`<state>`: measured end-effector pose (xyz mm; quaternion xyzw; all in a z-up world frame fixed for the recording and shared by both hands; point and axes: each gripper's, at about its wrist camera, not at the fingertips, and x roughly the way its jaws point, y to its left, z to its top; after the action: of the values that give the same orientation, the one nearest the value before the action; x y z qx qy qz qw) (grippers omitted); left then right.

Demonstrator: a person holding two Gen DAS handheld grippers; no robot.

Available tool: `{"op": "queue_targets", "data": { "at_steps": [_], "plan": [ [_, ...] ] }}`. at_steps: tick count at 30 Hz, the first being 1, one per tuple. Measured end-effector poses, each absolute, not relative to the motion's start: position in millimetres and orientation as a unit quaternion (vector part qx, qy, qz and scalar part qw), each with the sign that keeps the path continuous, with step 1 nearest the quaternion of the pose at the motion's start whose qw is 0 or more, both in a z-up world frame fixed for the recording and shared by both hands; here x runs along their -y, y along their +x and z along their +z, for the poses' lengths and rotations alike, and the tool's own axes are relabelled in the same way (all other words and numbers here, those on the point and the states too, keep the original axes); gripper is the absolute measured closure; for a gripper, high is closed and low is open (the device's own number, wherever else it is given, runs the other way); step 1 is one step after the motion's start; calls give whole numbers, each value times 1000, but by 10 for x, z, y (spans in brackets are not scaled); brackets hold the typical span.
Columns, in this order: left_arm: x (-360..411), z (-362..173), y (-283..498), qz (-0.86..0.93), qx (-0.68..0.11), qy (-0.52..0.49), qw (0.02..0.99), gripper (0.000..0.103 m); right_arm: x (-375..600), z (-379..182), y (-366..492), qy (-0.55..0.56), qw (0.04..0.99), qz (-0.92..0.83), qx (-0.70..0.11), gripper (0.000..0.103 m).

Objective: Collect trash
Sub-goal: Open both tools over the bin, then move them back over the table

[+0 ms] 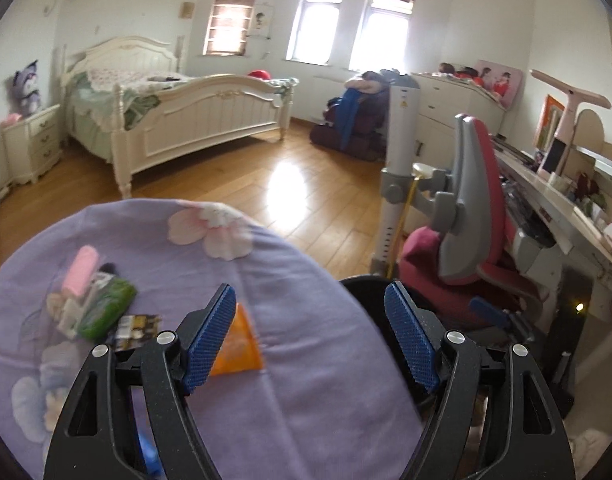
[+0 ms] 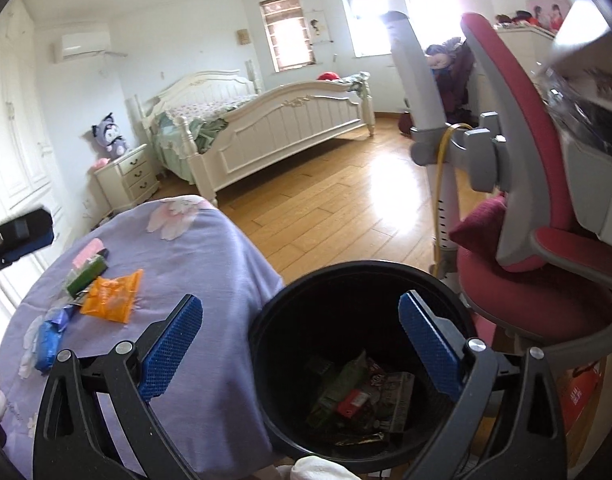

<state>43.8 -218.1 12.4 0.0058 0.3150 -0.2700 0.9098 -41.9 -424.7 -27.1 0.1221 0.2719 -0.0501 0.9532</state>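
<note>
A round table under a purple flowered cloth [image 1: 297, 320] [image 2: 209, 264] holds loose trash: an orange packet [image 1: 241, 346] [image 2: 111, 294], a green wrapper [image 1: 105, 312] [image 2: 85, 276], a pink item [image 1: 81, 272] [image 2: 90, 250], a black-and-yellow wrapper [image 1: 139, 330] and a blue wrapper [image 2: 47, 338]. A black bin [image 2: 273, 308] beside the table holds several wrappers [image 2: 358, 396]. My left gripper [image 1: 312, 336] is open and empty above the table's right edge, the orange packet by its left finger. My right gripper [image 2: 301, 348] is open and empty above the bin's rim.
A pink and grey desk chair [image 1: 474, 208] [image 2: 522, 216] stands just right of the bin, with a cluttered desk [image 1: 566, 208] behind it. A white bed [image 1: 177, 120] [image 2: 273, 120] and nightstand [image 1: 33, 144] stand across the wooden floor [image 1: 289, 184].
</note>
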Motion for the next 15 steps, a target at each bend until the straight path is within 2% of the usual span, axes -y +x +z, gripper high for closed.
{"op": "queue_targets", "data": {
  "at_steps": [8, 15],
  "plan": [
    [1174, -98, 385, -159, -355, -6, 921, 23, 3733, -50, -244, 94, 957, 16, -274, 5],
    [864, -387, 386, -133, -402, -6, 906, 23, 3254, 22, -20, 64, 946, 68, -311, 5]
  ]
}}
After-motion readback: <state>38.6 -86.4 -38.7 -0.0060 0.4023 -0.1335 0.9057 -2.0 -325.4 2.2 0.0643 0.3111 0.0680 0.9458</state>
